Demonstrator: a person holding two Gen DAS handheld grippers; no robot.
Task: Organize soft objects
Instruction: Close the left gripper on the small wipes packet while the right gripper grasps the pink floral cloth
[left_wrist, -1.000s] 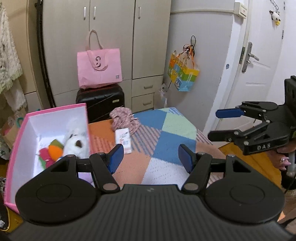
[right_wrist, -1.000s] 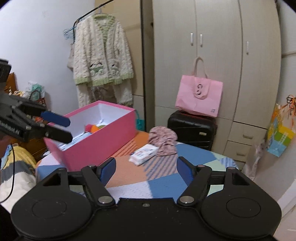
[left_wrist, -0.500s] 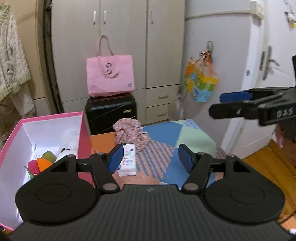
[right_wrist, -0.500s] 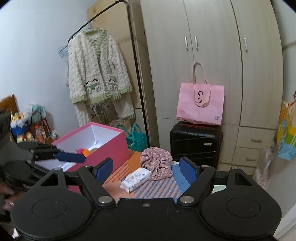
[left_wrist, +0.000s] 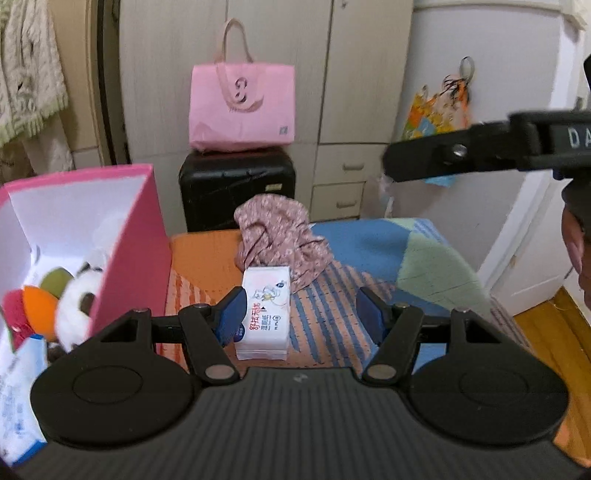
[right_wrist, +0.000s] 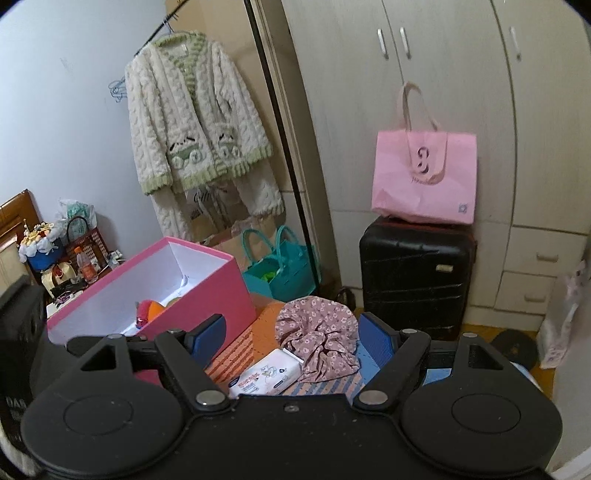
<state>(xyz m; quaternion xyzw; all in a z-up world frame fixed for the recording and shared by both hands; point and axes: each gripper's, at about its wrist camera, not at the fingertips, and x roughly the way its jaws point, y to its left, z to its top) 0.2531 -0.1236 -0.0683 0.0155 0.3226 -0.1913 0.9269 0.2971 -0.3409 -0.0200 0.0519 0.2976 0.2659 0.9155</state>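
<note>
A white pack of wet wipes (left_wrist: 266, 310) lies on the patchwork mat (left_wrist: 369, 251), with a crumpled pink floral cloth (left_wrist: 280, 236) just behind it. My left gripper (left_wrist: 302, 317) is open and empty just above the pack's near end. The pink box (left_wrist: 140, 236) at left holds a panda plush (left_wrist: 79, 299) and coloured soft toys. In the right wrist view my right gripper (right_wrist: 291, 338) is open and empty, near the floral cloth (right_wrist: 317, 339) and wipes pack (right_wrist: 269, 376), with the pink box (right_wrist: 207, 291) at left. The right gripper's arm (left_wrist: 480, 147) crosses the left view's upper right.
A black suitcase (right_wrist: 417, 280) with a pink tote bag (right_wrist: 424, 177) stands behind the mat against the wardrobe (right_wrist: 406, 92). A teal bag (right_wrist: 280, 269) sits on the floor by a hanging cream cardigan (right_wrist: 195, 122). Another white-blue pack (left_wrist: 18, 398) lies in the box's near corner.
Both grippers have moved forward and lower toward the wipes pack and cloth, which now look larger and closer. Both stay open and empty.
</note>
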